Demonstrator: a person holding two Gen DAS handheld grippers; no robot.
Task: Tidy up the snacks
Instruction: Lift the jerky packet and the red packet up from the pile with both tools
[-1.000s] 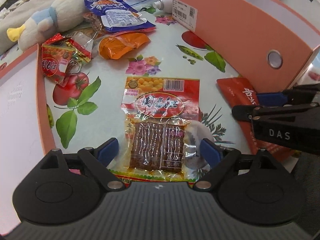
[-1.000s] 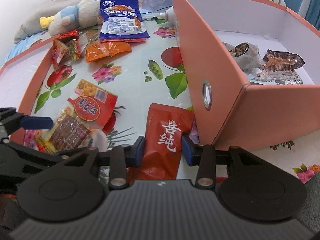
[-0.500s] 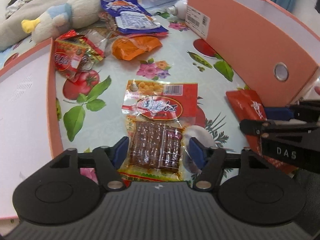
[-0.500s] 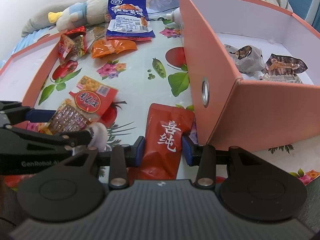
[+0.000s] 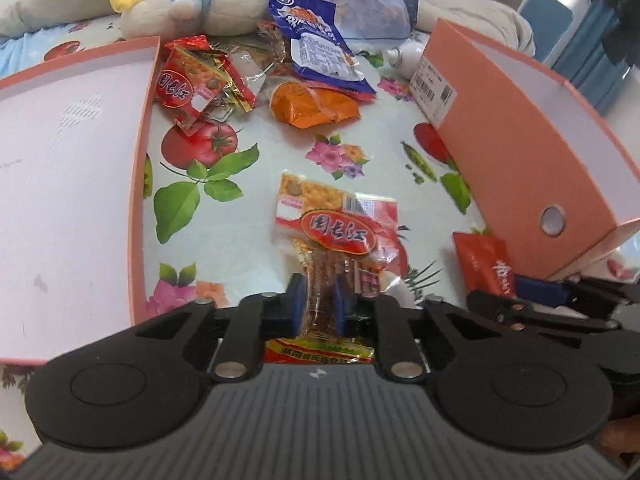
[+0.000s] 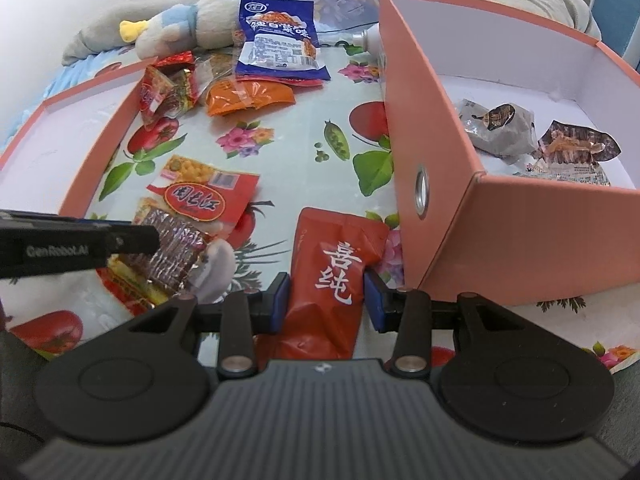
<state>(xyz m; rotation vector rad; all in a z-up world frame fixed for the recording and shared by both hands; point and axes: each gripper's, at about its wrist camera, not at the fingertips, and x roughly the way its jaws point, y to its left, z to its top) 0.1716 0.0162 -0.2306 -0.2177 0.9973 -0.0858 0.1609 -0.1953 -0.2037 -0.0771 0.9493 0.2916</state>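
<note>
A red and clear packet of brown snack strips (image 5: 338,232) lies on the flowered tablecloth. My left gripper (image 5: 320,304) is closing on its near end, and the blue pads press the crumpled film between them. In the right wrist view the same packet (image 6: 200,200) shows with the left finger (image 6: 120,240) over it. My right gripper (image 6: 326,300) is shut on a dark red packet with white characters (image 6: 332,264), which bows up between the pads. That packet lies against the corner of the tall orange box (image 6: 520,220).
Two dark snack packets (image 6: 500,128) lie inside the orange box. A shallow orange lid (image 5: 60,160) lies at the left. At the back are a plush duck (image 5: 192,0), a blue packet (image 5: 316,48), an orange packet (image 5: 312,108), red packets (image 5: 192,84) and a white bottle (image 5: 404,56).
The left jaws have closed in from wide apart onto the strip packet, crumpling it, and the left hand has rolled and risen a little. The right gripper has kept still on the dark red packet.
</note>
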